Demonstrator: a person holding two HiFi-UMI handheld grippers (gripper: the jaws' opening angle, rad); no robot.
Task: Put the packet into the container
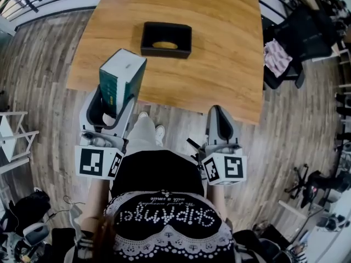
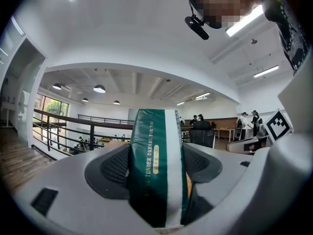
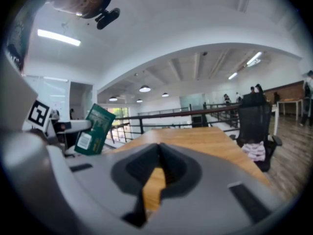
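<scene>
Packet (image 1: pixel 122 76) green-and-white, boxy, clamped in left gripper (image 1: pixel 109 106)

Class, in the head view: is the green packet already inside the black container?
No: the packet is clamped in the left gripper, short of the container.

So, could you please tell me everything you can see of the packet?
The packet is a boxy, glossy dark green pack with a white stripe, gold lettering on one narrow side and a white label. It stands slightly tilted, clamped between the fingers of the left gripper, held in the air by the near-left edge of the table, touching nothing else.
</scene>
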